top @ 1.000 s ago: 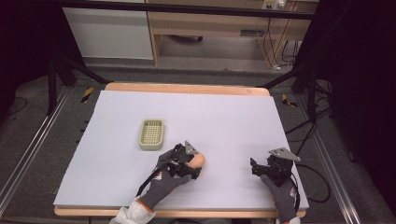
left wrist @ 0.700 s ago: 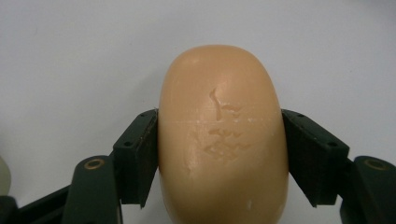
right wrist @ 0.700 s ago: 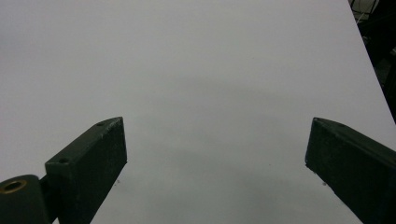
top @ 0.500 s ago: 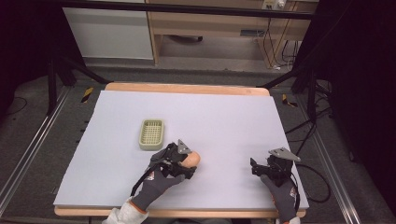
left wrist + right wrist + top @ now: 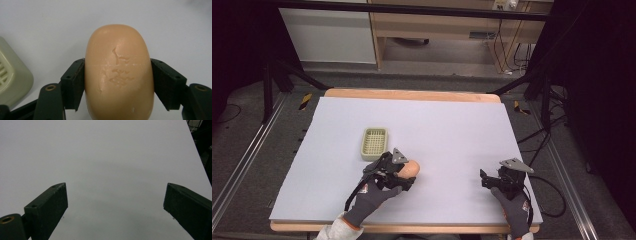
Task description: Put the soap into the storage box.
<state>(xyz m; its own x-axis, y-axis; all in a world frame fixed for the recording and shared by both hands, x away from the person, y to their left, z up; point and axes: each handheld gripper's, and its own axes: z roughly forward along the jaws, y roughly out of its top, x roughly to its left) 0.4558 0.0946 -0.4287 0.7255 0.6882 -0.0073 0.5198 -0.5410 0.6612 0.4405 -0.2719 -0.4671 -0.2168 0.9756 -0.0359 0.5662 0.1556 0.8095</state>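
Note:
A peach-coloured oval soap bar (image 5: 413,168) (image 5: 117,75) sits between the jaws of my left gripper (image 5: 408,174) (image 5: 117,83), which is shut on its two long sides. The bar is just right of and nearer than a pale green slotted soap dish (image 5: 374,142), whose corner shows at the left edge of the left gripper view (image 5: 12,75). I cannot tell whether the bar rests on the white tabletop (image 5: 452,130) or hangs just above it. My right gripper (image 5: 490,179) (image 5: 115,200) stands open near the front right of the table, with only bare white surface between its jaws.
The white tabletop has a wooden rim (image 5: 412,94) at the back. Its right edge (image 5: 197,152) lies close to the right gripper, with dark floor and cables (image 5: 557,200) beyond. A light wooden cabinet (image 5: 437,25) stands behind the table.
My left gripper has carried the soap bar a little to the left and away from me, closer to the dish. The right gripper has stayed put.

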